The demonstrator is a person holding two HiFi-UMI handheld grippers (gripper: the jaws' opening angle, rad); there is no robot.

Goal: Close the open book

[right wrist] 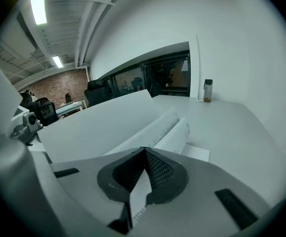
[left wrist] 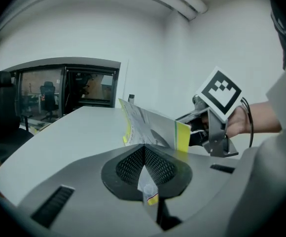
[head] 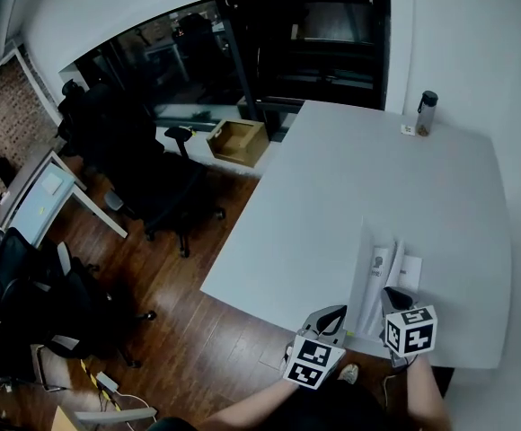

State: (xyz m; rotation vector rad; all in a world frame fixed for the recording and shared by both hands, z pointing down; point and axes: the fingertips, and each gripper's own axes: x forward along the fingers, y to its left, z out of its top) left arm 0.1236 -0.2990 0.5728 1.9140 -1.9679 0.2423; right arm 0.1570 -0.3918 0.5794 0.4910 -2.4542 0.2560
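The book [head: 382,266] lies partly open near the front edge of the white table [head: 368,178]. Its left cover [left wrist: 150,125], grey with a yellow stripe, stands raised and tilted. My left gripper [head: 331,320] [left wrist: 144,154] is shut on the lower edge of that cover. My right gripper [head: 393,300] [right wrist: 144,157] is shut on a white page of the book, and the other pages [right wrist: 170,130] curl up just ahead of it. In the left gripper view the right gripper [left wrist: 195,127] sits right behind the cover, held by a hand.
A dark bottle [head: 427,112] [right wrist: 208,90] stands at the table's far right corner. A loose white sheet [right wrist: 197,153] lies beside the book. Off the table's left are office chairs [head: 153,187] and a cardboard box [head: 238,140] on the wooden floor.
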